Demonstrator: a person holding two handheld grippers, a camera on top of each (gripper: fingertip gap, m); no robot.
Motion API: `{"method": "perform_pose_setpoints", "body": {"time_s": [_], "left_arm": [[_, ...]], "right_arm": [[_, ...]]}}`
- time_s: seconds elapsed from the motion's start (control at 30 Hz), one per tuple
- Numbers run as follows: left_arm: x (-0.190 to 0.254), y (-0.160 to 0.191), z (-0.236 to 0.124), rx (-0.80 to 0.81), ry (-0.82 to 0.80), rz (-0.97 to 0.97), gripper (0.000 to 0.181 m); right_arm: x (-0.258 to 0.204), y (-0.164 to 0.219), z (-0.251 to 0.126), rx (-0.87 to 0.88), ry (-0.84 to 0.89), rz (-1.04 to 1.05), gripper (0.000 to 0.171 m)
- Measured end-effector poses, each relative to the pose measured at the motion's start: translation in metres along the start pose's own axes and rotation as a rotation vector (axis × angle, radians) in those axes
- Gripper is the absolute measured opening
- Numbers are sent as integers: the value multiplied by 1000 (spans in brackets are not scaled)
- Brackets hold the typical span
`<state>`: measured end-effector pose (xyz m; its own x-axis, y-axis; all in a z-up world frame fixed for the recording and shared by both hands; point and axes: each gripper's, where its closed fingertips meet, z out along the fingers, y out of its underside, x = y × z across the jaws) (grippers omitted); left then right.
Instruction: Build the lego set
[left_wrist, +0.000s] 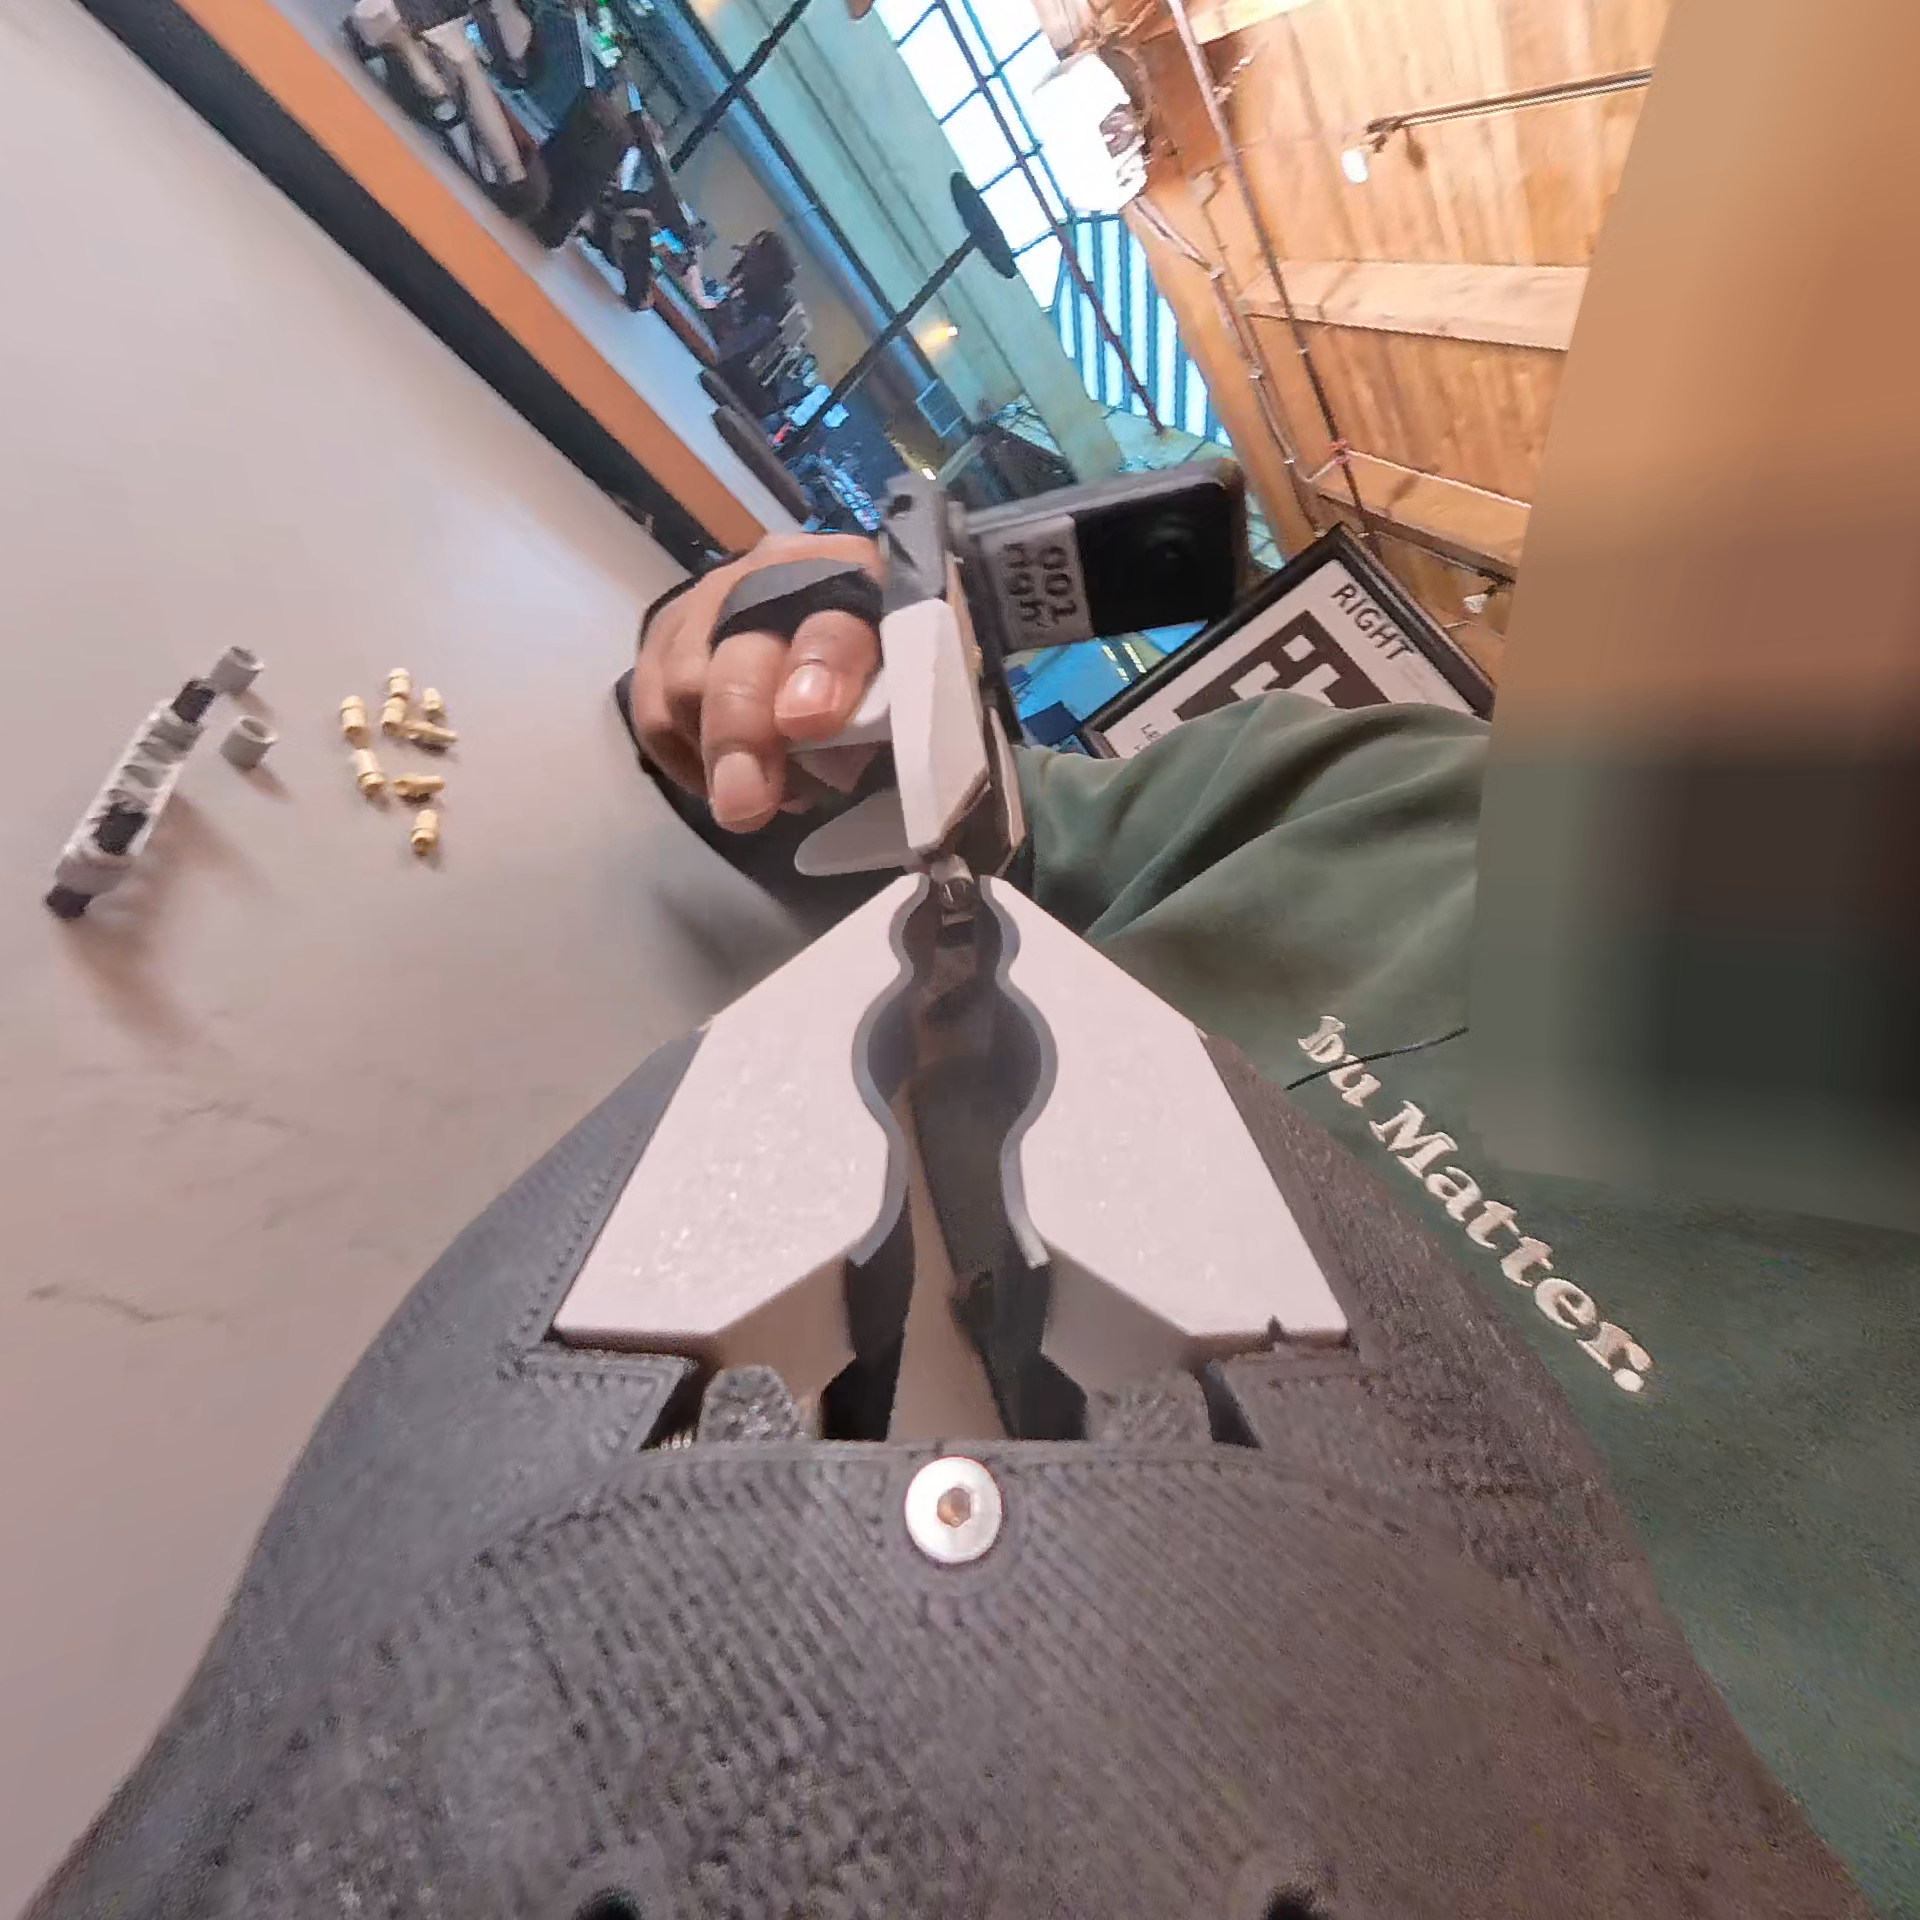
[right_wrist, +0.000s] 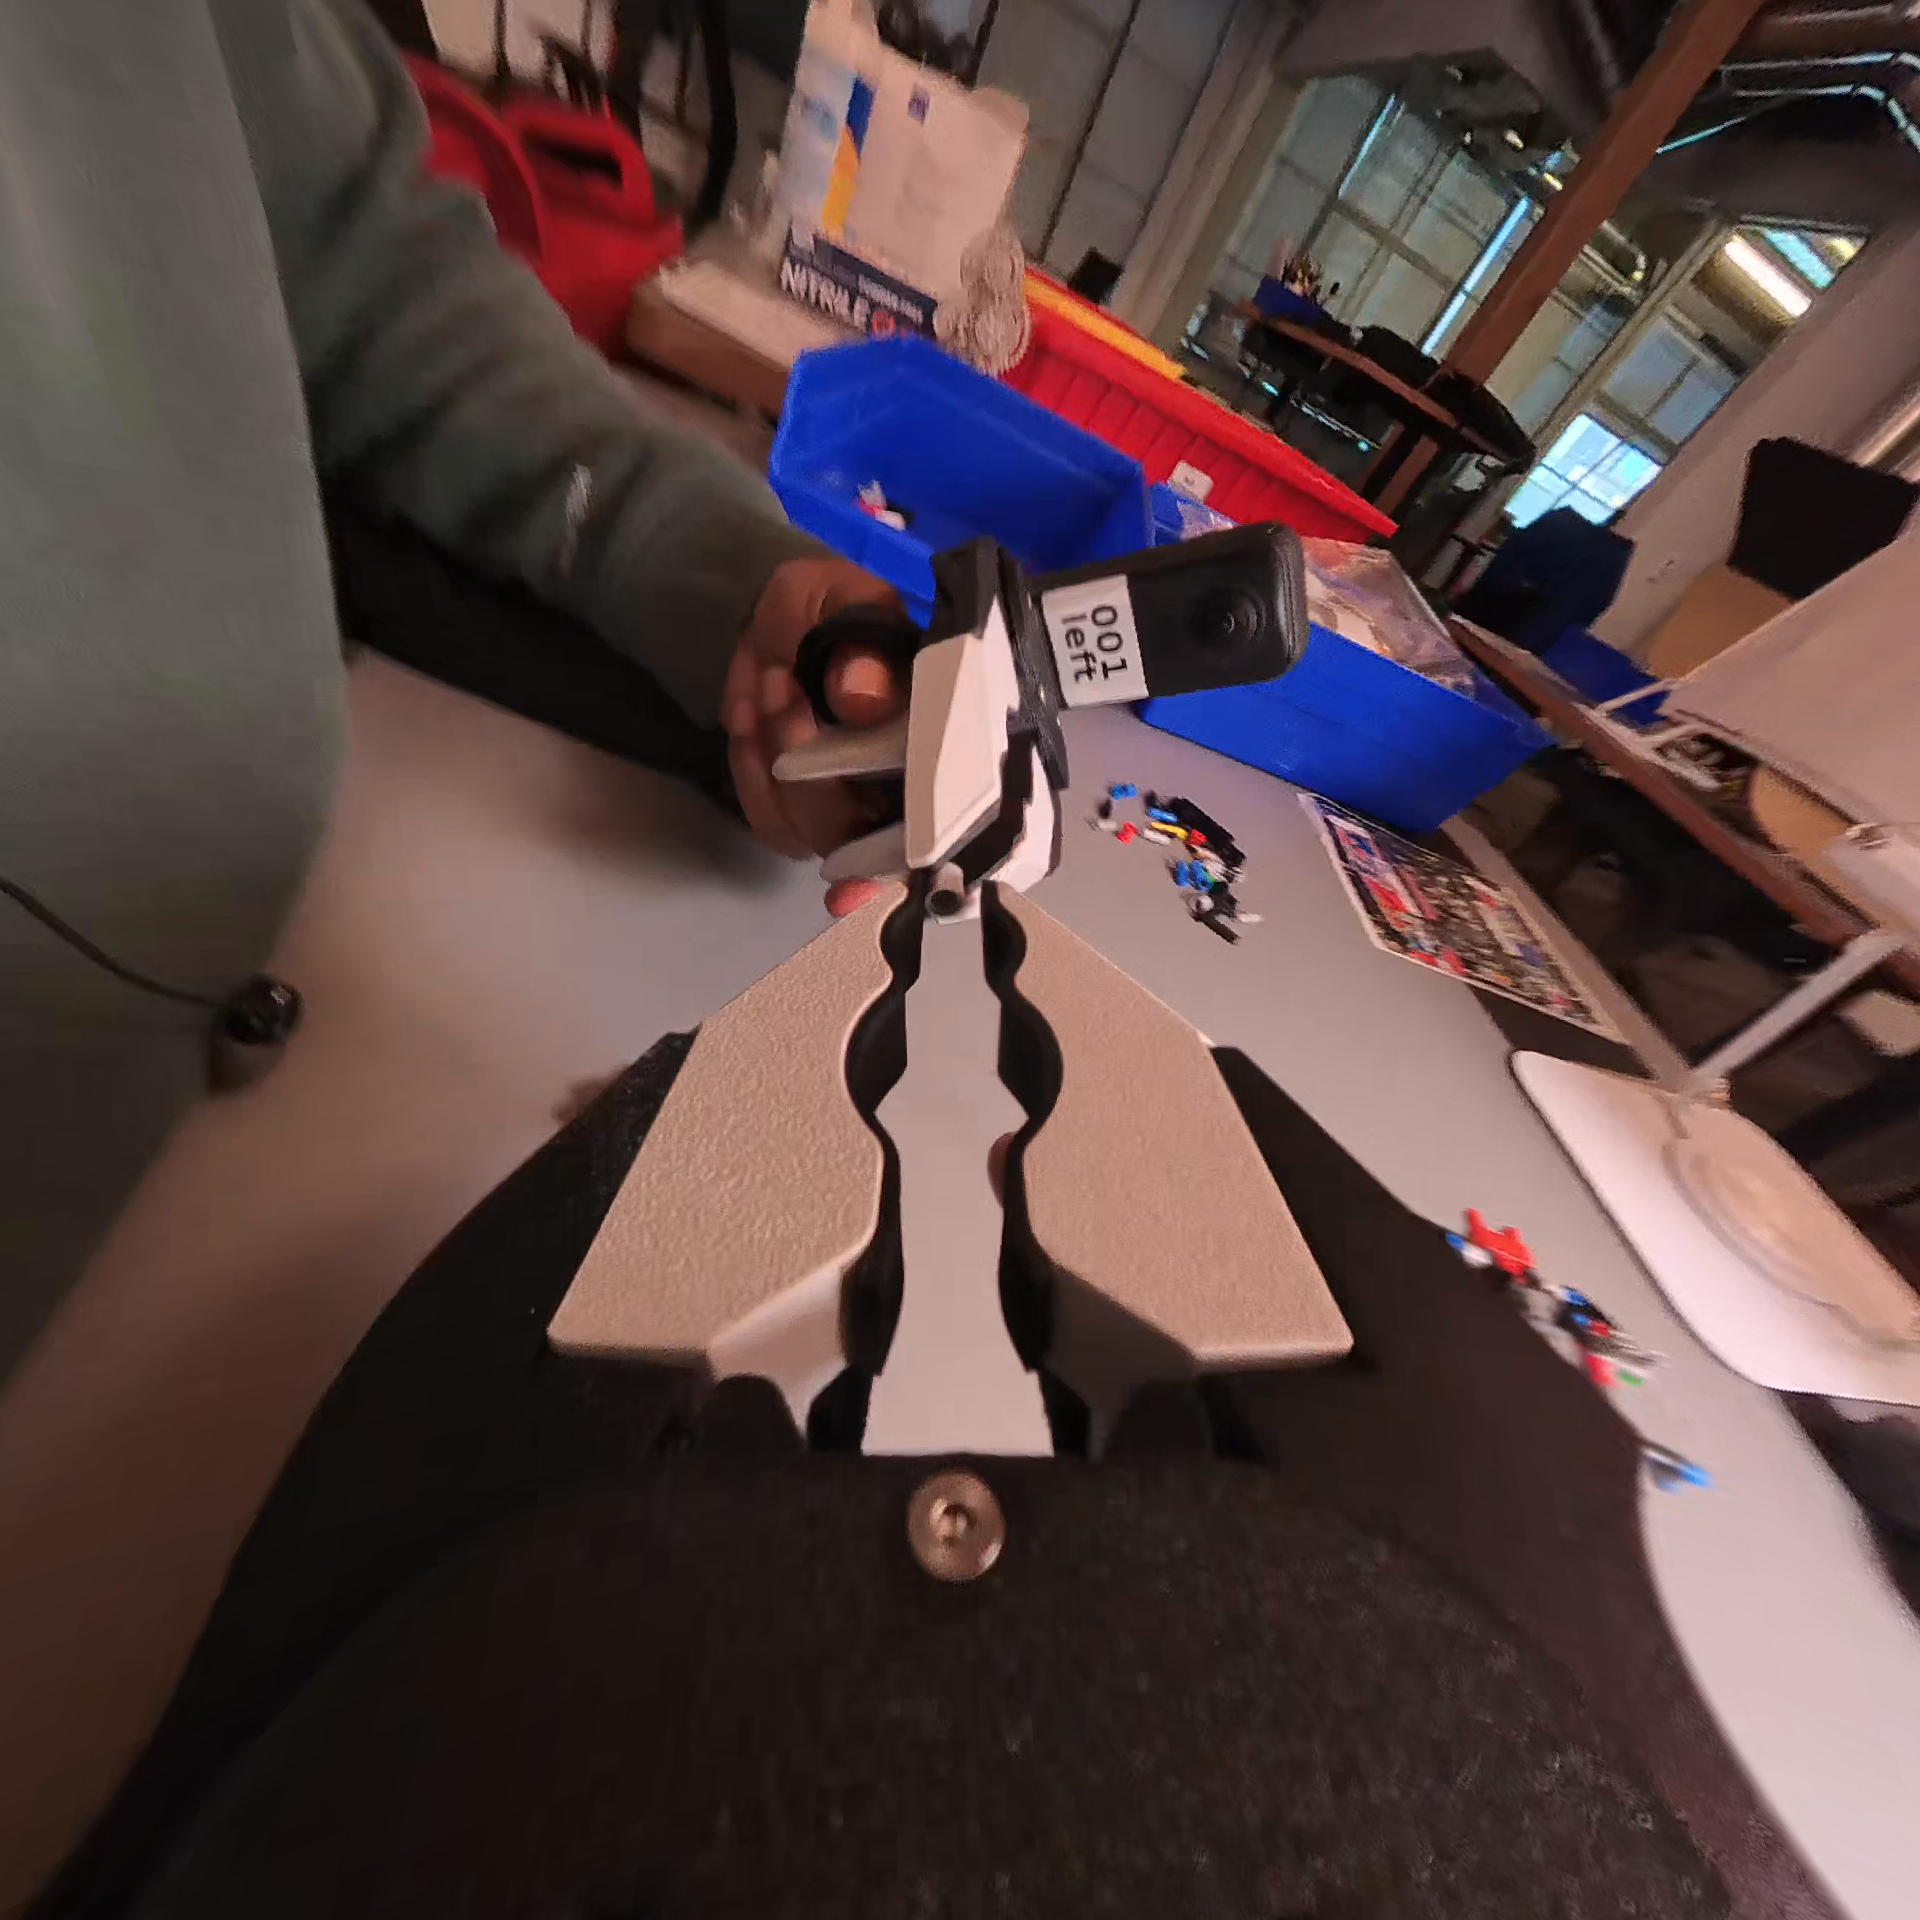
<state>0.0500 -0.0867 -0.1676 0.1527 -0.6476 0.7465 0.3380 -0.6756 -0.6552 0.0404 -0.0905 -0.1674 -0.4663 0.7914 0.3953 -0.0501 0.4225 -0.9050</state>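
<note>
Both grippers meet tip to tip in mid-air above the table, each pinching one end of a small grey lego piece: left gripper nipped on it, right gripper likewise. Its long axis seems to run between the tips, so the mating push looks head-on. Spare tan pins lie on the table, well apart

wrist cameras face-to-face — close, sharing jaws

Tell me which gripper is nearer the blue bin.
Left. The left gripper hangs just in front of the blue bin. The right gripper meets it tip to tip from the near side, so it is farther from the bin.
</note>
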Motion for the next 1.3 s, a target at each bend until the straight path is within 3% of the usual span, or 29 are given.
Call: {"method": "perform_pose_setpoints", "body": {"time_s": [0.1, 0.47, 1.3], "left_arm": [[9, -1, 3, 11, 49, 11, 4], [14, -1, 3, 14, 80, 18, 4], [18, -4, 3, 42, 135, -34, 4]], "right_arm": [[-1, -8, -3, 62, -39, 101, 10], [-4, -18, -5, 115, -68, 126, 4], [-2, -18, -5, 51, -55, 97, 4]]}}
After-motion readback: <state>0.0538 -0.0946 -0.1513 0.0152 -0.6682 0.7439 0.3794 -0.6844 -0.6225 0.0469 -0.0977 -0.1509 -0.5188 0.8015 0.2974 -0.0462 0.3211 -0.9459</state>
